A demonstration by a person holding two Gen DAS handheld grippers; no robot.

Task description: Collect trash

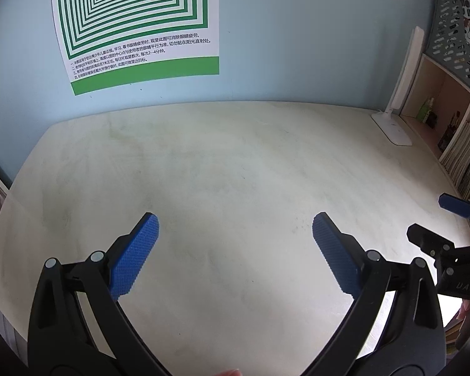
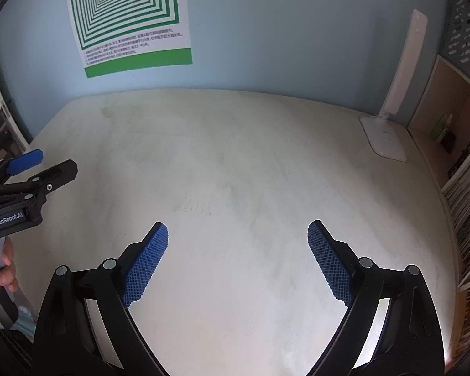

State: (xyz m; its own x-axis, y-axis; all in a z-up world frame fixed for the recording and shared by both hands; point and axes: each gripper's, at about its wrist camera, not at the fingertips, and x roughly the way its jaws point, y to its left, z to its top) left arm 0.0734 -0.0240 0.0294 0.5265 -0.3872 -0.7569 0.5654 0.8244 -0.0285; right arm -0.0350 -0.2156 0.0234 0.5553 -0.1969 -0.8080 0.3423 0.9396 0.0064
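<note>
My left gripper (image 1: 235, 250) and right gripper (image 2: 238, 257) both hang over the bare table (image 1: 228, 163), fingers spread wide, holding nothing. No trash shows in either view. Only the right view catches my hand (image 2: 0, 269) at 9 o'clock. Farther off at 2 o'clock stand a lamp (image 1: 398, 106) and shelf (image 1: 454, 119); a poster (image 1: 134, 22) at 11.

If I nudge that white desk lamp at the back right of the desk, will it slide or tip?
The white desk lamp probably tips before it slides: its tall slim arm leans up from one end of the base. The flat, wide base may resist a low push. Its smooth plastic looks slippery for the right gripper, whose jaws stand open.
</note>
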